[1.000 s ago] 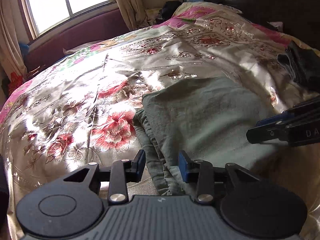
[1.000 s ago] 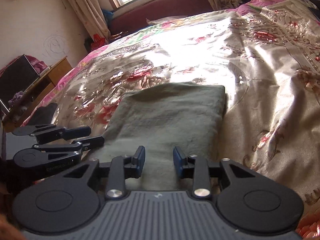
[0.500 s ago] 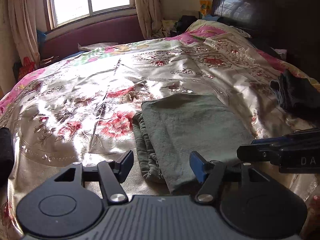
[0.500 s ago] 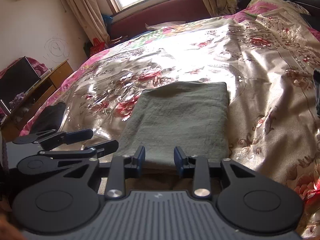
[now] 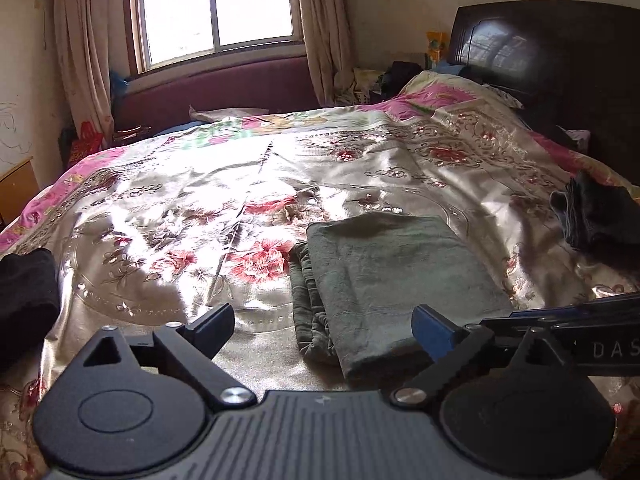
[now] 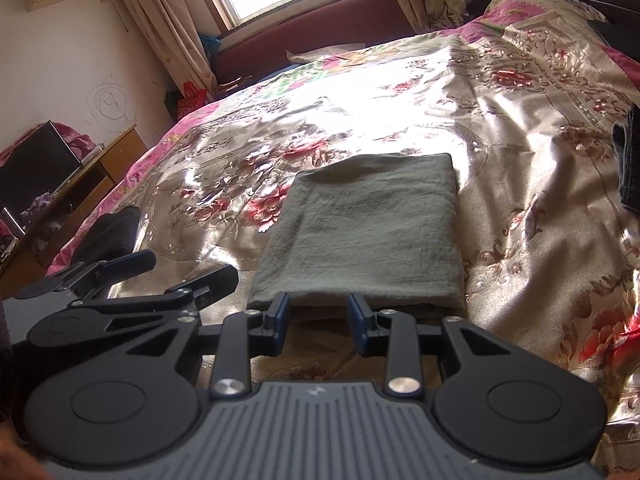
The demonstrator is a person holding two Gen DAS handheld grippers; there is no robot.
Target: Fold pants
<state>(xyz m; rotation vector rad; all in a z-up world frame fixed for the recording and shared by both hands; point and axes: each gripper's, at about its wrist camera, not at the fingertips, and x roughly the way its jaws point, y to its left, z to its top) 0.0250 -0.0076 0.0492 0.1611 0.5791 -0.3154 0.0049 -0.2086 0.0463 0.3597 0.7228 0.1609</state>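
Observation:
The grey-green pants (image 5: 384, 276) lie folded into a flat rectangle on the flowered bedspread (image 5: 192, 216); they also show in the right wrist view (image 6: 364, 232). My left gripper (image 5: 324, 330) is wide open and empty, just short of the pants' near edge. My right gripper (image 6: 318, 322) is open and empty, its fingertips at the near edge of the pants without holding them. The right gripper shows at the right edge of the left wrist view (image 5: 568, 324), and the left gripper shows at the left of the right wrist view (image 6: 176, 276).
A dark folded garment (image 5: 596, 220) lies on the bed to the right of the pants. Another black garment (image 5: 24, 300) lies at the bed's left edge. A dark headboard (image 5: 560, 64) stands at the far right. A wooden desk (image 6: 80, 184) stands left of the bed.
Both grippers have drawn back from the folded pants and risen. The left gripper's jaws have opened much wider. The pants lie still.

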